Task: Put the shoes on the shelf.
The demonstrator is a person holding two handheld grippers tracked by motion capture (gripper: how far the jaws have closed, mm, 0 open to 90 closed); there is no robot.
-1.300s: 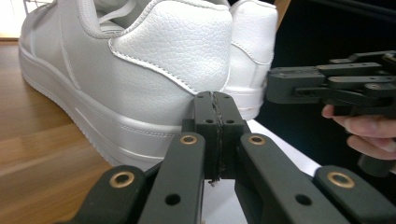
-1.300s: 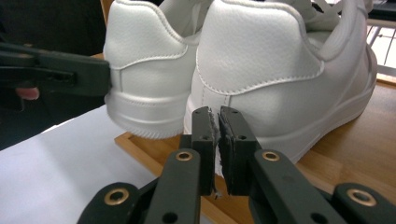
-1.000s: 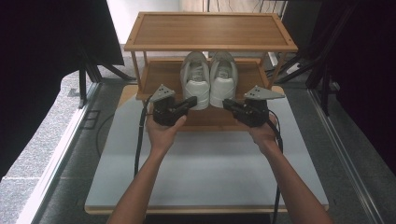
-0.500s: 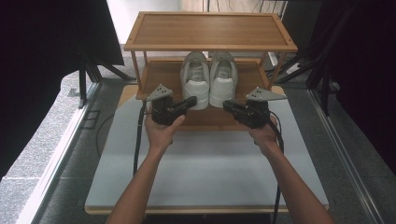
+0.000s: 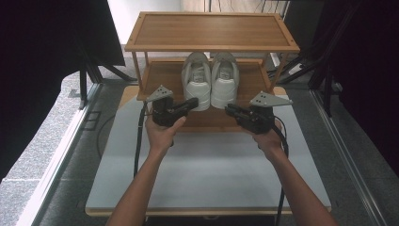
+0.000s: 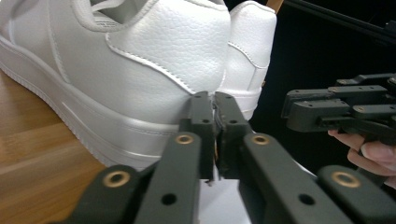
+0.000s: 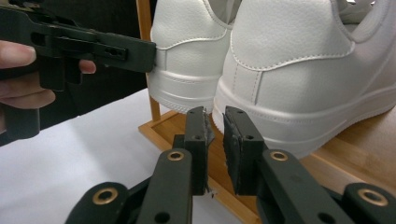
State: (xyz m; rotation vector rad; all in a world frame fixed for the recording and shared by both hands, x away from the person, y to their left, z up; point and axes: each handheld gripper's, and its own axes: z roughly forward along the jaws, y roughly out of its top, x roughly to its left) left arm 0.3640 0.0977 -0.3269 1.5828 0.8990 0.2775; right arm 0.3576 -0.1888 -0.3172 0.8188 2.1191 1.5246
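Behind the white shoes (image 5: 210, 84), both grippers' fingers have just parted slightly, pinching nothing.

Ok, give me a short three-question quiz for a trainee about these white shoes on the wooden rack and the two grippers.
1. True or false: the pair of white leather sneakers stands on the lower shelf of the two-tier bamboo shoe rack.
2. Which way do the sneakers' heels point: A) toward the person, B) away from the person, C) straight up?
3. Fill in: in its own view, the jaws of the right hand-held gripper stand slightly ____, with nothing between them.

Key: 1 true; 2 A; 3 apart. The left hand-held gripper points at the left sneaker's heel, jaws nearly together and empty.
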